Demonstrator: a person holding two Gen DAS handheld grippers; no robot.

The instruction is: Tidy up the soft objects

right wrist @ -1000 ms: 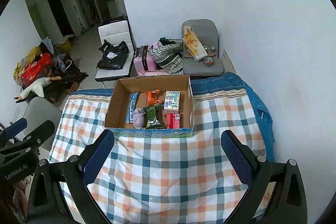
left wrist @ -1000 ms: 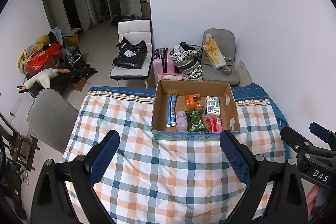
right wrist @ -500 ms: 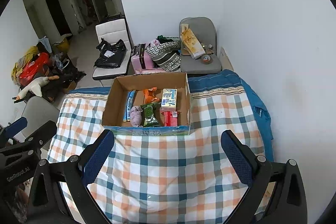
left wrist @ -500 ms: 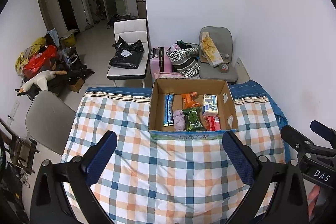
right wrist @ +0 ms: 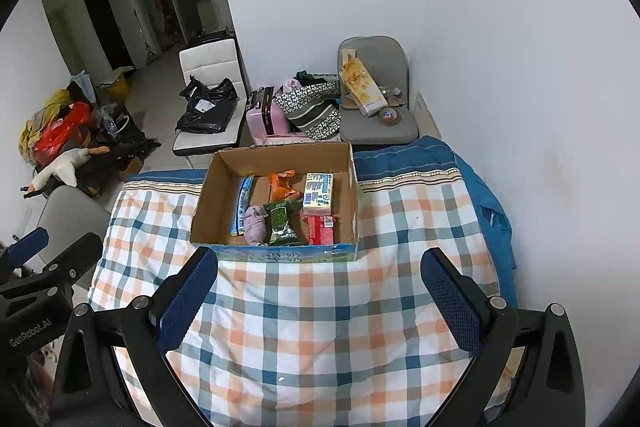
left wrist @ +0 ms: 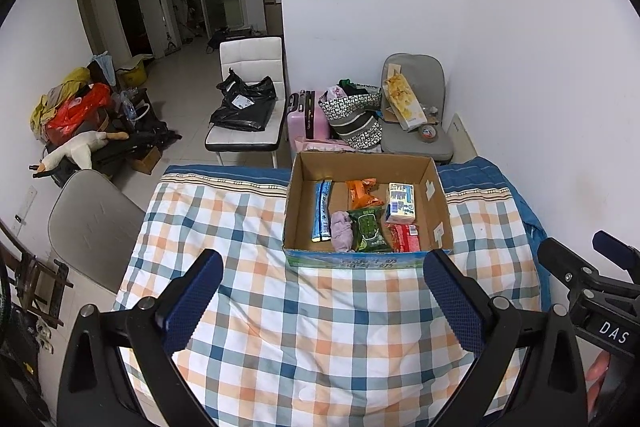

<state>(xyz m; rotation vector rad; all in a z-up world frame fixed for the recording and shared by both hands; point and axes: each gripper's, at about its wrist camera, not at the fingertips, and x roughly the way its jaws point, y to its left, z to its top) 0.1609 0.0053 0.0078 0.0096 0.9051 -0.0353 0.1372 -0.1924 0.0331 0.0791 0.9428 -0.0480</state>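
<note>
While held low over the checked cloth (left wrist: 304, 339), both tools hover short of the box (left wrist: 300, 195), neither touching it. Left tool (left wrist: 320, 301) spread wide, blue pads (left wrist: 192, 301) well apart, nothing between them. Right tool (right wrist: 318, 301) likewise spread wide, pads (right wrist: 450, 303) well apart, nothing pinched. Box open-topped, cardboard, blue printed strip along its near wall, sitting on the cloth toward the far edge of the surface. Inside, along the left: a long blue pack (left wrist: 322, 210) lying lengthwise. Just beside it, near the front: a lilac soft bundle (left wrist: 341, 230), touching a green pack (left wrist: 369, 229). Behind the green one, an orange pack (left wrist: 362, 193). To the right, a white and yellow tissue pack (left wrist: 401, 203), and in front of it a red pack (left wrist: 406, 238) against the near wall. Left part of the box floor bare cardboard. Seen from the right wrist, same layout: box (right wrist: 216, 195), lilac bundle (right wrist: 255, 225), green pack (right wrist: 282, 223), tissue pack (right wrist: 318, 189). Beyond the surface, a white chair (left wrist: 250, 95) carrying a black bag (left wrist: 244, 103), a pink suitcase (left wrist: 305, 115), a grey chair (left wrist: 416, 143) by the wall. Right tool's black frame peeking in at the right edge of the left view, left tool's frame at the left edge of the right view.
</note>
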